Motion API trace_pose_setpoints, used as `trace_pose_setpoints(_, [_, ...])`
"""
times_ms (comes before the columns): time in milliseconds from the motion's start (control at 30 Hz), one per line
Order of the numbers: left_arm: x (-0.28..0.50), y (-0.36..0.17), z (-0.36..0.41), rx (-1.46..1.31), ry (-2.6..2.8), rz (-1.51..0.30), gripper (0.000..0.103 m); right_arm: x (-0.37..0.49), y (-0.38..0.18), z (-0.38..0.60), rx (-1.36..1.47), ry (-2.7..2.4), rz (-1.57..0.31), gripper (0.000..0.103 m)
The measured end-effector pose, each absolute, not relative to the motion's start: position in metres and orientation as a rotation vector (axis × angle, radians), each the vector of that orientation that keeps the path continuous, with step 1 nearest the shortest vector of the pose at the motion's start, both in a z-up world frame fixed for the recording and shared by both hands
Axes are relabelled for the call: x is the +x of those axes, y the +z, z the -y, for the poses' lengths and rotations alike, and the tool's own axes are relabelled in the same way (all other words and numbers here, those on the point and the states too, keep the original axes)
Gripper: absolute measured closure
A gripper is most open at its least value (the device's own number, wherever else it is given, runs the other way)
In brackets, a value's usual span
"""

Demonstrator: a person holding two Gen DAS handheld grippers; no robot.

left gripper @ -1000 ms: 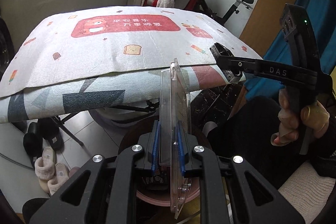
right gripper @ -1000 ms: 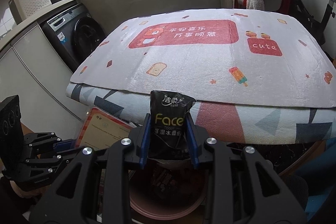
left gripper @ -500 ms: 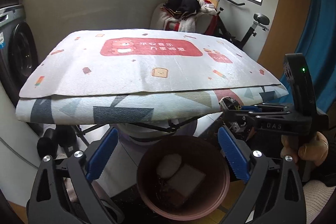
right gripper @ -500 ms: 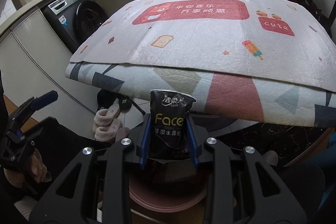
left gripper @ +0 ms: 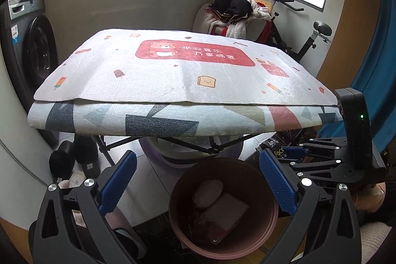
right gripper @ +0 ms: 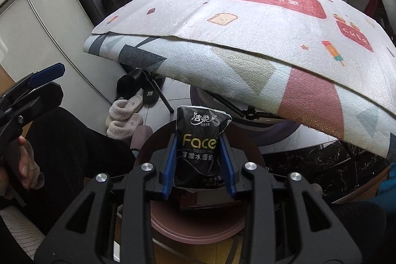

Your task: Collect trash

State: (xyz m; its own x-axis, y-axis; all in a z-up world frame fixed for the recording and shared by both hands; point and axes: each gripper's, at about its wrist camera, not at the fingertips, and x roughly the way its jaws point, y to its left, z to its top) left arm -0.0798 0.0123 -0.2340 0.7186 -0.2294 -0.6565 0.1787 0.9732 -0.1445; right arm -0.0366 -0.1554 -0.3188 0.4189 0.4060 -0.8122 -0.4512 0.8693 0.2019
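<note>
In the left wrist view, the left gripper (left gripper: 196,182) is seen with its two blue pads spread wide and nothing held between them; the jaws have just been opening. Below the gap stands one pink bin (left gripper: 268,236), in which a pale wad and a flat clear plastic case are lying. At the right edge the right gripper (left gripper: 279,152) is seen side-on, with a black pack (left gripper: 272,146) between its pads.

In the right wrist view, the right gripper (right gripper: 199,165) is closed on one tissue pack (right gripper: 199,140), pressed on both sides by the blue pads. The pack is black, crumpled, printed "Face" in gold, and held upright above the bin (right gripper: 195,227). Two pairs of slippers (right gripper: 126,115) are seen on the floor under the covered table (right gripper: 247,24).
</note>
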Motion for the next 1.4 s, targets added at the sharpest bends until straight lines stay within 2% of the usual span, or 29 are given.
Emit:
trace_pose_setpoints(167, [-0.079,-0.235,-0.013,-0.081,-0.221,-0.745,0.006,-0.036,-0.320,0.156,-0.048,0.538,-1.010,0.064])
trace_pose_setpoints(200, [-0.079,-0.235,-0.013,-0.080,-0.221,-0.746,0.006,-0.036,-0.320,0.156,-0.049,0.538,-1.011,0.061])
trace_pose_setpoints(267, [-0.078,-0.235,-0.012,-0.075,-0.221,-0.748,0.006,-0.035,-0.320,0.156,-0.052,0.529,-1.009,0.033])
trace_pose_setpoints(367, [-0.078,-0.236,-0.011,-0.068,-0.220,-0.751,0.006,-0.035,-0.319,0.157,-0.055,0.514,-1.000,0.011])
trace_pose_setpoints(400, [-0.078,-0.236,-0.011,-0.068,-0.219,-0.752,0.006,-0.035,-0.319,0.157,-0.055,0.507,-1.000,0.009])
trace_pose_setpoints(867, [-0.077,-0.224,-0.015,-0.059,-0.166,-0.726,0.006,-0.030,-0.310,0.164,-0.064,0.430,-1.008,0.006])
trace_pose_setpoints(1167, [-0.076,-0.115,-0.023,0.009,-0.118,-0.482,0.006,-0.037,-0.176,0.176,-0.136,0.358,-0.710,0.006])
trace_pose_setpoints(1400, [-0.089,-0.055,-0.013,0.086,-0.076,-0.348,0.006,-0.046,-0.111,0.195,-0.116,0.317,-0.588,0.006])
